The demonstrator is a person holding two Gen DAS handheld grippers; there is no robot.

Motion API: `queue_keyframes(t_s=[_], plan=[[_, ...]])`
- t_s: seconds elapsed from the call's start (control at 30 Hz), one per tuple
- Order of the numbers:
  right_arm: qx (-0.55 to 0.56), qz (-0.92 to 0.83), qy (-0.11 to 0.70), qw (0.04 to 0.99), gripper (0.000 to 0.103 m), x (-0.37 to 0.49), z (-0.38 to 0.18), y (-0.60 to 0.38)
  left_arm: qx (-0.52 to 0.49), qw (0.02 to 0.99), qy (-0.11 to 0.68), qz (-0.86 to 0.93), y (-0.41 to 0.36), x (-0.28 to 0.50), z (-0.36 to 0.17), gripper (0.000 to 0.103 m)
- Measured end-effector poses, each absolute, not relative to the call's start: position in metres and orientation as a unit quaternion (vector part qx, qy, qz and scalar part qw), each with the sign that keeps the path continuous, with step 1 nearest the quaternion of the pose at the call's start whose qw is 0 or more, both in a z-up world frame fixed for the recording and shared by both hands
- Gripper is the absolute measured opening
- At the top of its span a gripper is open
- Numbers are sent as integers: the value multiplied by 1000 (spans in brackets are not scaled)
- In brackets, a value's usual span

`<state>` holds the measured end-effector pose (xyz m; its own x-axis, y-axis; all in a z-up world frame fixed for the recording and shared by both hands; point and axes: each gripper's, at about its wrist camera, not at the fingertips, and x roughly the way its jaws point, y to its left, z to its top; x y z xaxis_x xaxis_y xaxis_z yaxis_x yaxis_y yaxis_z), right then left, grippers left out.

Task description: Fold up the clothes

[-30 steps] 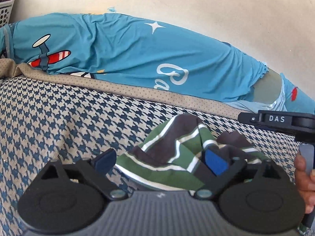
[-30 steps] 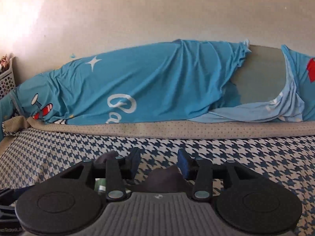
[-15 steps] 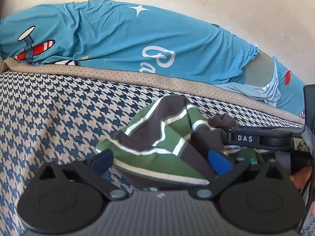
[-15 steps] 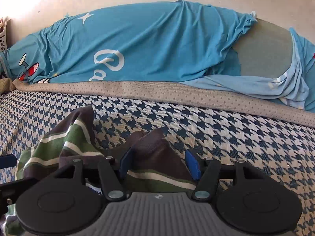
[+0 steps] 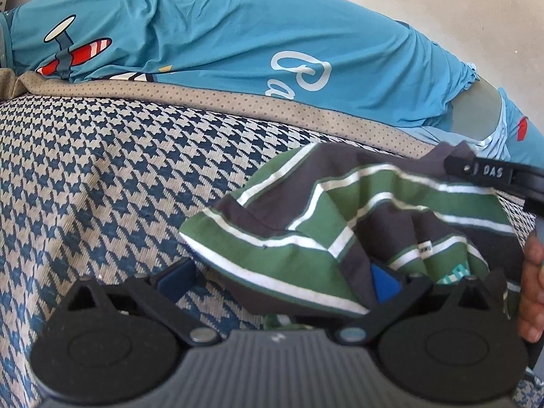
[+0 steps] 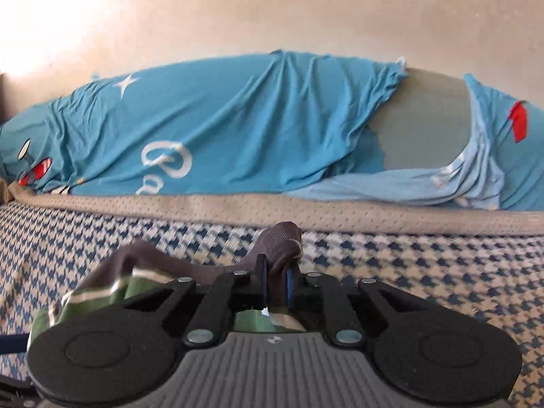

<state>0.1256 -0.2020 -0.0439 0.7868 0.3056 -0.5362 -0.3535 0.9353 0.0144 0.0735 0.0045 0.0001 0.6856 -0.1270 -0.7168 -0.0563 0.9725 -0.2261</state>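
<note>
A crumpled green, dark grey and white striped garment (image 5: pixel 357 224) lies on the blue-and-beige houndstooth bed cover (image 5: pixel 102 176). My left gripper (image 5: pixel 282 280) is open, its jaws wide apart, with the garment's lower edge draped between them and over the right blue pad (image 5: pixel 384 280). My right gripper (image 6: pixel 276 282) is shut on a dark grey fold of the striped garment (image 6: pixel 282 238) and holds it just above the cover. The right gripper's arm (image 5: pixel 489 173) shows in the left wrist view, at the garment's far right edge.
A long bolster in a teal cover (image 6: pixel 221 129) with a plane print and white lettering lies along the back, against a beige wall (image 6: pixel 272 10). A beige dotted strip (image 6: pixel 306 210) borders the houndstooth cover. A hand (image 5: pixel 533 289) shows at the right edge.
My right gripper has closed on a dark grey fold of the striped garment and lifted it. My left gripper has stayed open with the garment between its jaws.
</note>
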Motion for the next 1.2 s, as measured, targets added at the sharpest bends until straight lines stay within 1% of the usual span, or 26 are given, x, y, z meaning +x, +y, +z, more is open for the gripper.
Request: queue_keyframes(t_s=[0.13,0.17,0.2,0.27,0.37,0.43,0.6,0.73,0.83,1.03,1.13,1.2], plan=[[-16,129,229,965,11,131,-27,-224,-110,910,399,-21,2,76,-2,103],[-2,126,237,963,13,135,-29,-230,-109,910,399,-21,2,77,-2,103],[9,131,260,957,18,142,-34,-234,-107,910,400,-22,1,77,-3,103],[26,133,317,939,20,157,-45,-244,-104,910,401,-21,1,78,-3,103],[84,126,344,927,22,162,-52,-262,-99,910,402,-6,4,80,-3,103],[95,125,349,924,24,161,-50,-270,-91,911,402,3,4,80,-4,103],[52,121,349,928,28,154,-44,-273,-72,912,404,25,4,80,-7,103],[16,131,354,926,38,143,-41,-279,-73,911,404,37,9,80,-12,103],[1,140,358,923,39,134,-36,-290,-78,910,404,49,13,81,-12,103],[-35,143,390,909,39,116,-37,-319,-82,909,403,64,17,83,-12,103],[-13,160,413,897,40,107,-39,-331,-78,910,401,70,16,83,-13,103],[16,172,430,886,43,103,-43,-341,-76,911,399,78,17,84,-13,103]])
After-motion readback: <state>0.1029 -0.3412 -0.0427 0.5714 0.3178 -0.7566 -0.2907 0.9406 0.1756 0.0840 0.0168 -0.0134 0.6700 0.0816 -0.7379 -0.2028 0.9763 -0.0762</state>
